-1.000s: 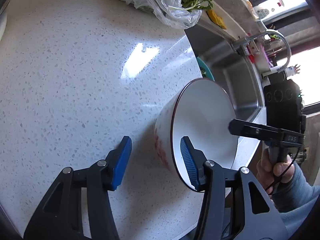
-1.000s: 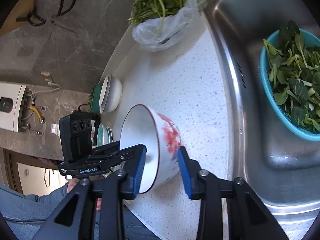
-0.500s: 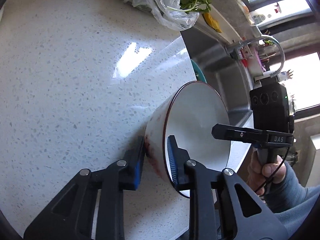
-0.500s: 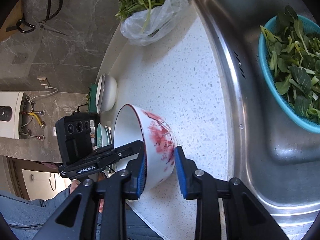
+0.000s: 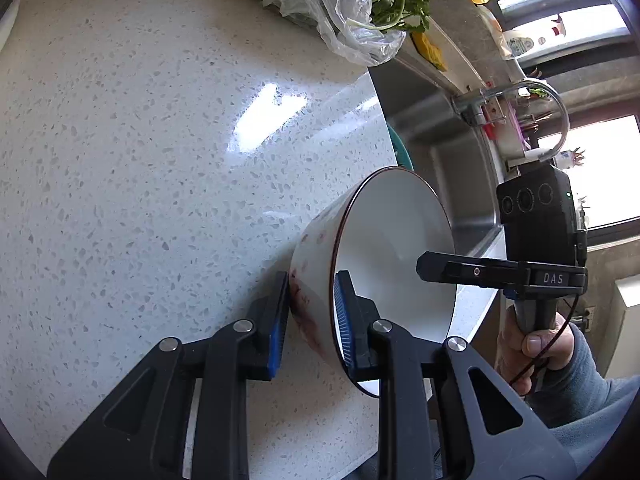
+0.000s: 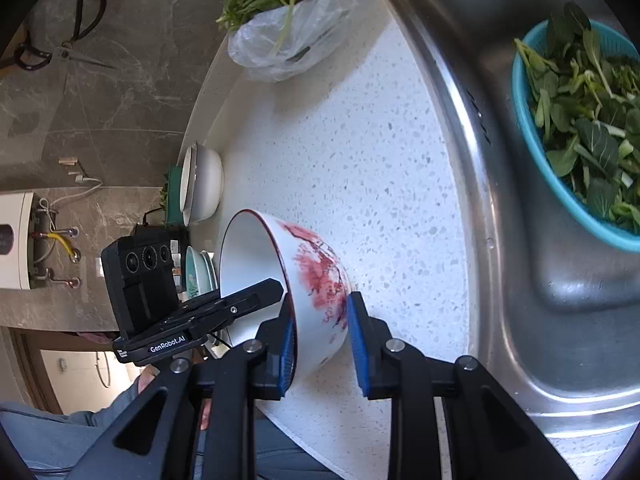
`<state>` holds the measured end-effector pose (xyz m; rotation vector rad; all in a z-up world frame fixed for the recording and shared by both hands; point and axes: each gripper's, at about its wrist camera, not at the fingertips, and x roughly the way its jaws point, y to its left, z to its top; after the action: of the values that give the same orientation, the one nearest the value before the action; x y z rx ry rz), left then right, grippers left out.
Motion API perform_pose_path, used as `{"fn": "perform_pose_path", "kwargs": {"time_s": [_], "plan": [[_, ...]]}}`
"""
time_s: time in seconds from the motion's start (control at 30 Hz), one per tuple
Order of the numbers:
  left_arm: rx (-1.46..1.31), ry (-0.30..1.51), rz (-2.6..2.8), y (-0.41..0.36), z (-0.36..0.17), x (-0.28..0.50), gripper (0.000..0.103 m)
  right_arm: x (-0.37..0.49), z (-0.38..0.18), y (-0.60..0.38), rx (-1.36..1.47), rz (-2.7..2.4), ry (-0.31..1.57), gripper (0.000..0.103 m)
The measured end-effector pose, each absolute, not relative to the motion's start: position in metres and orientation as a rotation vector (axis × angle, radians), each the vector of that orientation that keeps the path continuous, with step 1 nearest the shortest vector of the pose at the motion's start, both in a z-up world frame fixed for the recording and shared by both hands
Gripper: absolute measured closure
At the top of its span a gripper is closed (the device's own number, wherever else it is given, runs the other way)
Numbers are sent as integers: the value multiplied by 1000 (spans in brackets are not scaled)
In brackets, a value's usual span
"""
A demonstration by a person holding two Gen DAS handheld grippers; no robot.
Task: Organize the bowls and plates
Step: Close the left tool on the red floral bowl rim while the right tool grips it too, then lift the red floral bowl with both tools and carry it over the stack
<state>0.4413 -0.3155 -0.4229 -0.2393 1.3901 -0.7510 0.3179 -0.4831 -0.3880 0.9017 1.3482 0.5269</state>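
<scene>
A white bowl with red flower print [image 5: 396, 248] [image 6: 316, 272] is held between both grippers over the white speckled counter [image 5: 140, 160]. My left gripper [image 5: 310, 324] is shut on its rim, one finger inside and one outside. My right gripper [image 6: 322, 332] is shut on the opposite rim in the same way. A stack of white bowls [image 6: 202, 182] sits at the far end of the counter, with pale green plates [image 6: 198, 272] near it, partly hidden behind the left gripper's body.
A bag of leafy greens [image 5: 348, 8] [image 6: 280, 20] lies at the counter's back. The steel sink [image 6: 520, 200] holds a teal basket of greens [image 6: 580, 128]. A faucet [image 5: 520, 100] stands behind the sink. Scissors [image 6: 52, 48] hang on the wall.
Both grippers have closed from open onto the bowl's rim on opposite sides. The bowl has tilted slightly and shifted a little between them.
</scene>
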Motion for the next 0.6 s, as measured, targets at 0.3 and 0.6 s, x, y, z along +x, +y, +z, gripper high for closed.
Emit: {"fn": "perform_pose_path", "kwargs": {"time_s": [0.3,0.6], "plan": [[-273,1379,-732,-296,-415,443,83,325,-385,-470,887,543,1377,77],[-271,1342,-689,-265,-388,446,83,342,-366,-446,860,587,1376,77]]}}
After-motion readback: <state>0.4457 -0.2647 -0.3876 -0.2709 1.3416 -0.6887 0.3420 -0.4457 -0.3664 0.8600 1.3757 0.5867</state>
